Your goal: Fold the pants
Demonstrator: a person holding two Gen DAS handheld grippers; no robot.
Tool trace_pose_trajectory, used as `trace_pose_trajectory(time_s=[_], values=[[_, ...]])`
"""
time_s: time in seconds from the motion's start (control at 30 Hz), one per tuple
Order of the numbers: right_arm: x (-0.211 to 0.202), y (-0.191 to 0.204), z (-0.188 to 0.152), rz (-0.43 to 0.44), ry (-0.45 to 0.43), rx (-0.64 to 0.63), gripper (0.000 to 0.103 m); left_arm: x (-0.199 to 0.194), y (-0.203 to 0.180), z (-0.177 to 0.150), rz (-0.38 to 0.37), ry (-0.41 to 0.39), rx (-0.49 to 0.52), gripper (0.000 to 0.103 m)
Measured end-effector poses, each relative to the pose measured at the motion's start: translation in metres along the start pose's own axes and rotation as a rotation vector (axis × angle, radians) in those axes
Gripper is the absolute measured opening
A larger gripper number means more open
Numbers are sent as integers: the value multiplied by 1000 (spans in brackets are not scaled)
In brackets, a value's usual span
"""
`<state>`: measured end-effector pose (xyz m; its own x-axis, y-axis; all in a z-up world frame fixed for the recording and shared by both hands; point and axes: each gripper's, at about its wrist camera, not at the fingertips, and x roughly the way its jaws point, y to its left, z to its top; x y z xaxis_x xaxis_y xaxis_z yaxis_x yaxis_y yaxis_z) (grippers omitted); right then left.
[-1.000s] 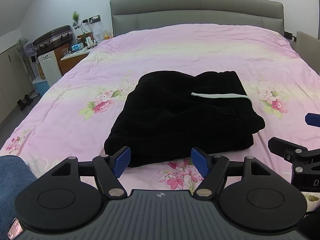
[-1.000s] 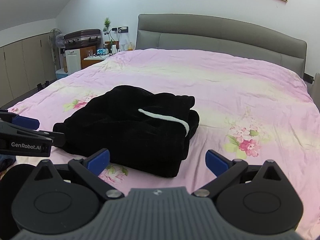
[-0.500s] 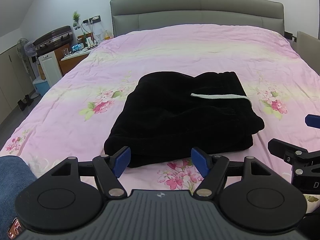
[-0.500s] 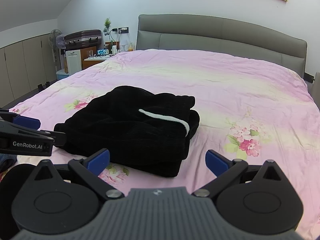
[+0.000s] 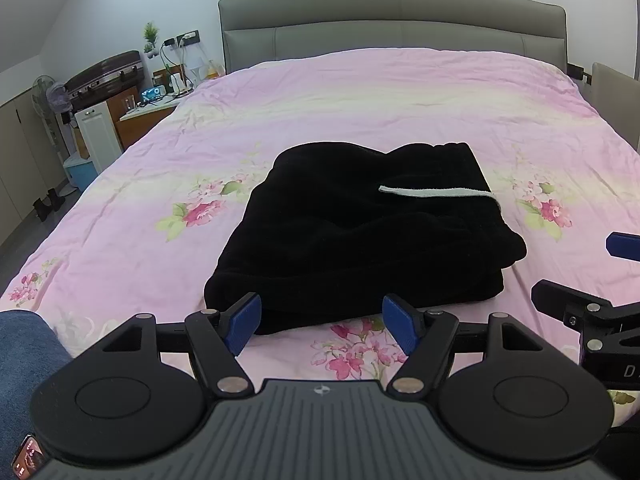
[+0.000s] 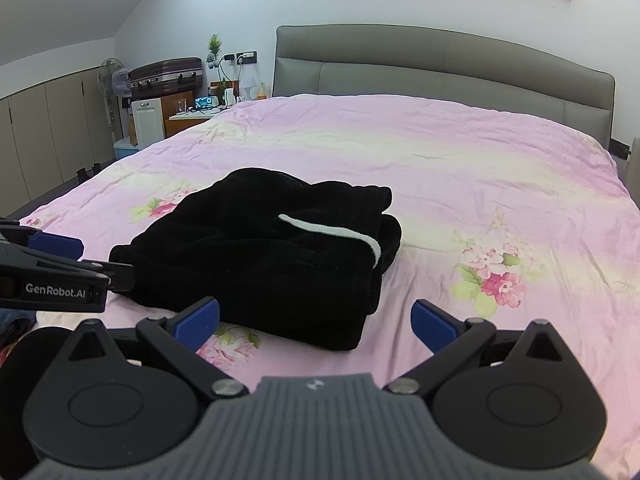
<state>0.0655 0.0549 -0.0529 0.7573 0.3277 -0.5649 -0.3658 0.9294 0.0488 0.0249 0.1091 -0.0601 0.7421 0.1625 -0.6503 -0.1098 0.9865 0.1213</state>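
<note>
since the black fleecy pants [image 5: 360, 240] lie folded on the pink floral bedspread [image 5: 360, 92], folding looks finished; left gripper [image 5: 320, 322] and right gripper [image 6: 316, 322] gape empty; next, perhaps tidying

The black pants [image 5: 360, 232] are lying folded in a thick bundle on the pink floral bed [image 5: 360, 96], a white strip [image 5: 436, 191] showing across their top right. The left gripper [image 5: 320, 322] is hovering just short of the bundle's near edge, its blue pads [image 5: 242, 322] standing wide apart with nothing between them. The right gripper [image 5: 600, 276] is poking in at the right edge, apart from the pants.
</note>
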Motion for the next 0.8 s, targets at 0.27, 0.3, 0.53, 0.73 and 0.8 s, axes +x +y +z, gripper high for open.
trace_pose_trajectory(time_s=[0.27,0.3,0.53,0.73,0.8], values=[[1,0,0,-1,1,-2,98,3,-4,-1,-1,5,-4,82],[1,0,0,0,1,-2,98,2,-4,-1,-1,5,-4,82],[0,0,0,0,-1,-2,98,3,-5,-2,1,2,-8,82],[0,0,0,-1,-2,-1,98,3,-6,-2,1,3,-4,82],[0,0,0,-1,-2,-1,98,3,-7,-2,2,5,-7,82]])
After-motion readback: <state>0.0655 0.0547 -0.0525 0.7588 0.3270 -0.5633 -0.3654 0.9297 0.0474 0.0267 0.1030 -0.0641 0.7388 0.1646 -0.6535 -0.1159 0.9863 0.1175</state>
